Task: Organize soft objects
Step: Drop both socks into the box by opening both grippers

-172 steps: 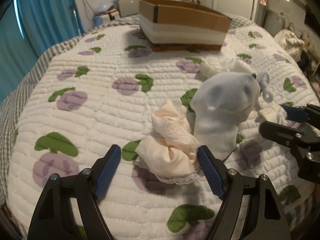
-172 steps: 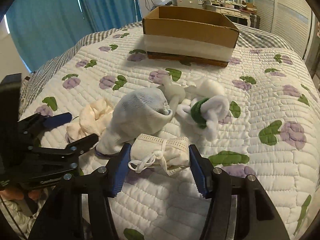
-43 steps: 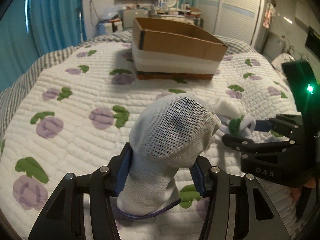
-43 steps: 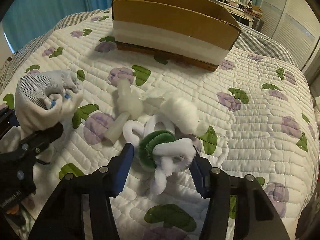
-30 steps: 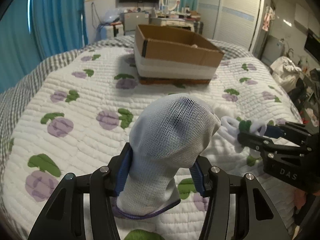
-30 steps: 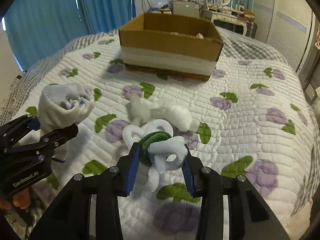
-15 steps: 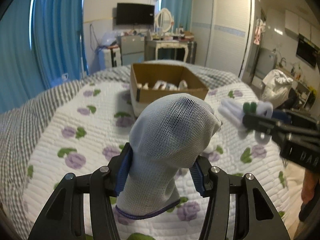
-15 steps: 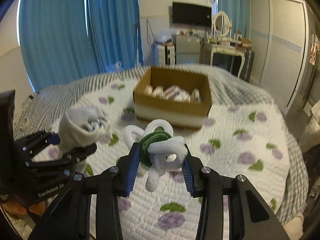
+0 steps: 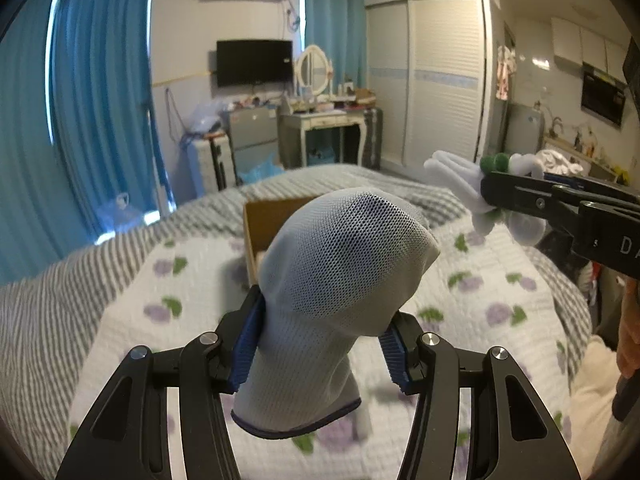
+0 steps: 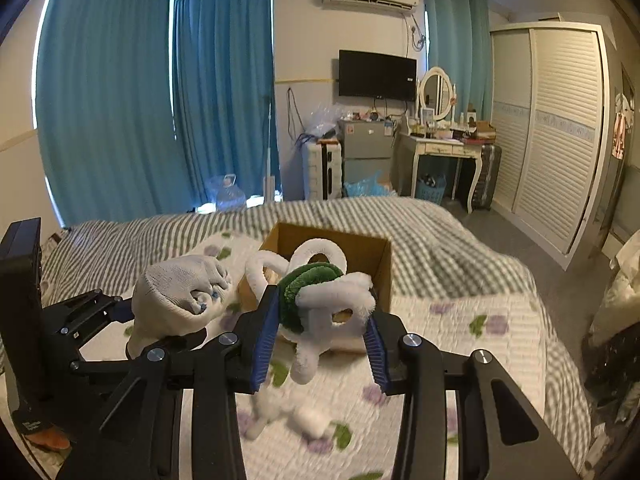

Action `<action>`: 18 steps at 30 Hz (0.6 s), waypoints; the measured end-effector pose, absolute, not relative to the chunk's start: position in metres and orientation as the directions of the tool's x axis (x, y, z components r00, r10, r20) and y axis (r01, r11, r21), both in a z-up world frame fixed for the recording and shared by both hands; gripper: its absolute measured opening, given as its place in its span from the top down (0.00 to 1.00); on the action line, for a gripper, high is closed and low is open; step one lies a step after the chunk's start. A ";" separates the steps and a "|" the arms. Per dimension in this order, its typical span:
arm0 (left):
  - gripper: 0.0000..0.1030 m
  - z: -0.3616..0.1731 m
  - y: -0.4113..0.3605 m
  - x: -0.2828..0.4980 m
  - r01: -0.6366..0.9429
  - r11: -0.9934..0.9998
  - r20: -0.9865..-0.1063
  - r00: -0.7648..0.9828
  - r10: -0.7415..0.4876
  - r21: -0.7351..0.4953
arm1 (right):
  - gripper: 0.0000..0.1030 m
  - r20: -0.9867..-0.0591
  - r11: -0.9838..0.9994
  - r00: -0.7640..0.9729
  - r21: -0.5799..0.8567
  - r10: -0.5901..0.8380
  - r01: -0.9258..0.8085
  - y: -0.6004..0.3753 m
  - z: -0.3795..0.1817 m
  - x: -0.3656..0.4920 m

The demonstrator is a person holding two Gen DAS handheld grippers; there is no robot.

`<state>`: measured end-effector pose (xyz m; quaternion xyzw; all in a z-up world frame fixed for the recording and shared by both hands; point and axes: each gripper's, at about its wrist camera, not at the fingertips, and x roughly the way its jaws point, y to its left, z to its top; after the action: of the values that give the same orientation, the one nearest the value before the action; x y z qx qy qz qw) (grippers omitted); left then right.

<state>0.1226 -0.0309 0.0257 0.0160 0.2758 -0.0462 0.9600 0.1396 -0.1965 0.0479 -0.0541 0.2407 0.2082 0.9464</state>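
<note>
My left gripper (image 9: 322, 340) is shut on a rolled white mesh sock (image 9: 336, 280) and holds it high above the bed; it also shows in the right wrist view (image 10: 180, 300). My right gripper (image 10: 320, 336) is shut on a fluffy white and green sock bundle (image 10: 320, 292), which also shows in the left wrist view (image 9: 468, 184). The open cardboard box (image 10: 372, 256) stands on the quilt ahead, below both grippers. In the left wrist view the sock hides most of the box (image 9: 264, 220).
A white fluffy item (image 10: 280, 412) lies on the flowered quilt (image 10: 480, 344) under my right gripper. Blue curtains (image 10: 120, 120), a small fridge (image 10: 364, 152), a dressing table (image 10: 444, 148) and a wardrobe (image 10: 560, 140) line the far walls.
Both grippers have risen well above the bed with their sock bundles still held. The box now looks smaller and lower in both views.
</note>
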 end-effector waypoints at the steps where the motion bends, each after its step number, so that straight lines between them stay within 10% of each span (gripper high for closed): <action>1: 0.49 0.028 -0.031 0.131 0.095 0.995 -0.528 0.846 -0.076 0.009 | 0.62 -0.473 0.908 0.801 -0.005 0.366 -0.418 -0.196 0.052 0.150; 18: 0.49 -0.007 -0.031 0.293 0.046 0.998 -0.582 0.814 -0.008 0.051 | 0.62 -0.569 0.908 0.740 0.027 0.358 -0.418 -0.167 0.013 0.341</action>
<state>0.2929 -0.0308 -0.0070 0.0312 0.3050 -0.0140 0.9517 0.3409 -0.1667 0.0126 -0.0513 0.2941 0.2084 0.9314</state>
